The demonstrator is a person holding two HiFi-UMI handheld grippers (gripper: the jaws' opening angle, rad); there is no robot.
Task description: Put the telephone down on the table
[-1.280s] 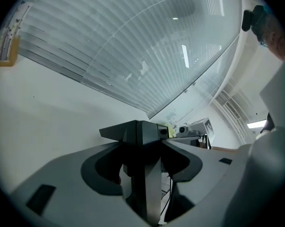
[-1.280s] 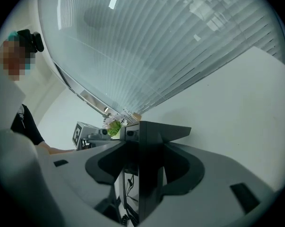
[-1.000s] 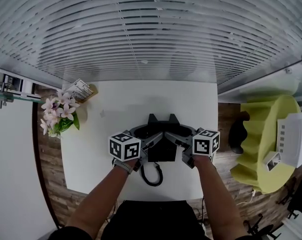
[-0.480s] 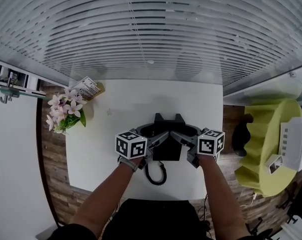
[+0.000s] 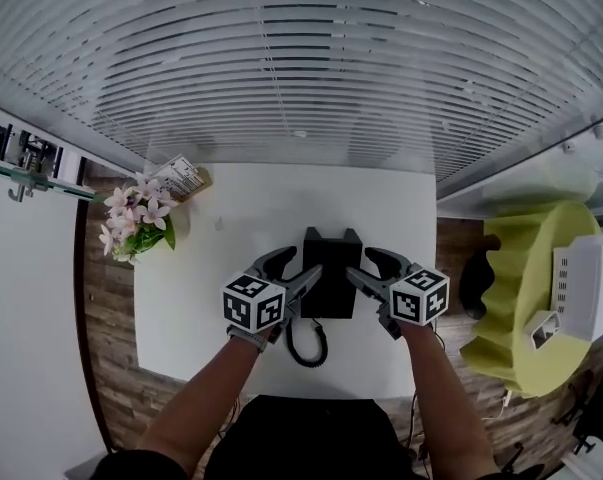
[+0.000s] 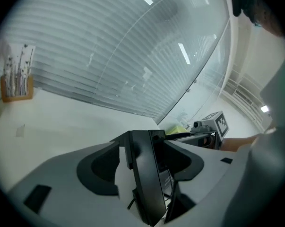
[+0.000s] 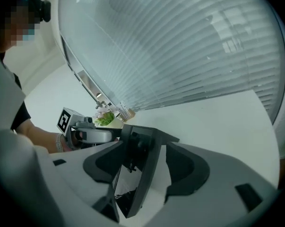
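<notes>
Slatted blinds (image 5: 301,58), wooden plank floor (image 5: 106,338)

The telephone (image 5: 331,273) is black, the surface (image 5: 231,213) white. My left gripper (image 5: 303,265) and right gripper (image 5: 359,265) are grey with black-and-white square markers. The flowers (image 5: 131,218) are pale pink with green leaves.

L tongs (image 5: 299,265), R tongs (image 5: 363,265): jaws just opening, wide, unclamped.

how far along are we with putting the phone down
Done: the telephone looks set down on the white table. In hand: the jaws of the left gripper and the right gripper have just been opening. The telephone's edges sit between the jaws, but the pads stand off it. Left: probably only drawing both grippers clear of it.
</notes>
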